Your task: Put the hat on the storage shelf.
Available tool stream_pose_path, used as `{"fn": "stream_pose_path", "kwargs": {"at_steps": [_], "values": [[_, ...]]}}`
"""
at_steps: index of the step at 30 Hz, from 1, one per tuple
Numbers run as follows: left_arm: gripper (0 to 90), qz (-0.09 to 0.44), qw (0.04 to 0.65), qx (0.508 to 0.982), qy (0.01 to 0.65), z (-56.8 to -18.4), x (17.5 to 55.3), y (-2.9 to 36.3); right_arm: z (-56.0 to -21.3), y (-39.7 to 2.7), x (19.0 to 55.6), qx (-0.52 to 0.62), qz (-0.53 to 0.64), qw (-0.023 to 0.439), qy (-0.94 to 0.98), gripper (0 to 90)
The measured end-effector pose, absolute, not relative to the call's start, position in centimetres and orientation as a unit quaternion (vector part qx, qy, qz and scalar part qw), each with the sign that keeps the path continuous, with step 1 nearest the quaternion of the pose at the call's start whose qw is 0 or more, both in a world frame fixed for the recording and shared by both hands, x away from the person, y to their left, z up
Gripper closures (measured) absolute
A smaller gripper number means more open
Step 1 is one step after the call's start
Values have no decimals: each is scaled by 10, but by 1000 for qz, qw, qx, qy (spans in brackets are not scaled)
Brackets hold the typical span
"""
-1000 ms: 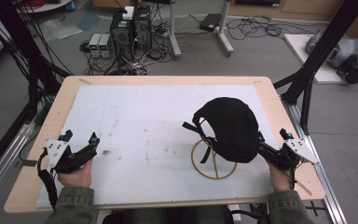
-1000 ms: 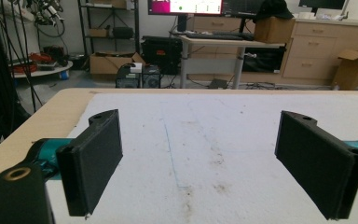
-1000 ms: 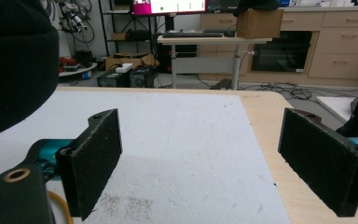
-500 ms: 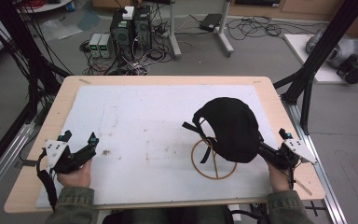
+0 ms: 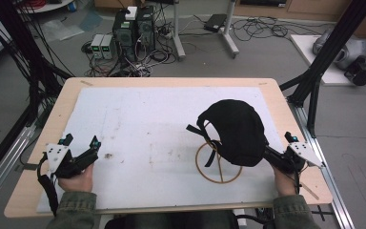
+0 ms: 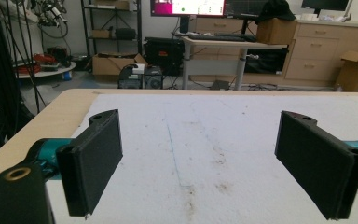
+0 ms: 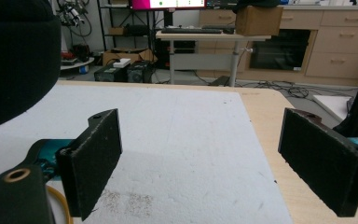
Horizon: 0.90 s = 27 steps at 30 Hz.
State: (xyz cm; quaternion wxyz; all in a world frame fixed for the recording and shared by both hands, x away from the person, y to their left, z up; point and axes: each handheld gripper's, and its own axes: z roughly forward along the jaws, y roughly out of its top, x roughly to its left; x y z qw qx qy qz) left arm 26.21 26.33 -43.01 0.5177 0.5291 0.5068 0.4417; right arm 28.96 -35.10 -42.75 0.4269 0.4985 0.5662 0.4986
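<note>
Both claws, the left claw [image 5: 94,145] and right claw [image 5: 267,153], were held wide open and empty, apparently readied beside the black cap [image 5: 236,131] propped on its wooden stand [image 5: 218,164].

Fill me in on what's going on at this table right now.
A person sits at a wooden table covered by a white sheet, one tool in each hand. The left tool rests open near the front left, holding nothing. The right tool is also open, beside a black cap that sits on a yellow wire stand towards the right. Neither tool grips anything; the right one looks nearest to the cap.
</note>
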Motion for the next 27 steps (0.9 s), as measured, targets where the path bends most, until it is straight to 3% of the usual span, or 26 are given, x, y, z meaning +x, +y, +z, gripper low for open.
{"fn": "stream_pose_path", "kwargs": {"at_steps": [27], "values": [[150,437,520,530,508,-431,264,263,-428,-353,290,505,497,420,567,125]]}}
